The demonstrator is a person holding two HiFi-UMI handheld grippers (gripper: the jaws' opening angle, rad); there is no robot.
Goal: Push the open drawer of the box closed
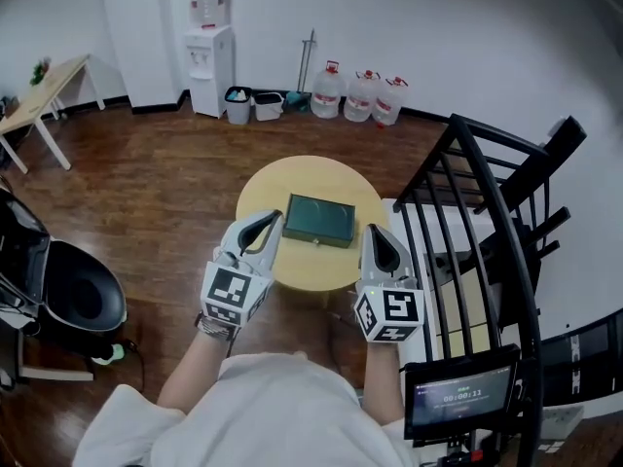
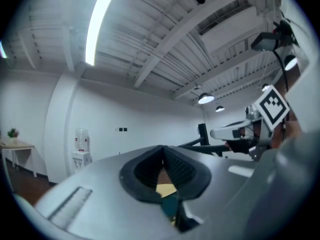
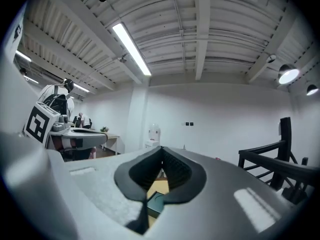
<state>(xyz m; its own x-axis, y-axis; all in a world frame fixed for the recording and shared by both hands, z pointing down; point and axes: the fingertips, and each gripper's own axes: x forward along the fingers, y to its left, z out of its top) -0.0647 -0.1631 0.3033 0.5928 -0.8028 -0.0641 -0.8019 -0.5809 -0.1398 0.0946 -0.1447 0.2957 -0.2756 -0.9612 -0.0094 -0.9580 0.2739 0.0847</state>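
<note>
Forearms out front, both grippers parked at the near side of the worktop, box not touched yet

Left gripper [image 1: 269,224] and right gripper [image 1: 376,235] both have their jaws pressed together with nothing in them, probably so a blunt closed tip can do the shoving. They flank the green box [image 1: 319,220], which sits mid-worktop [image 1: 292,177]: the left one is just beside its near-left corner, the right one just off its right end. From up top it's too small to say how far the drawer sticks out.
</note>
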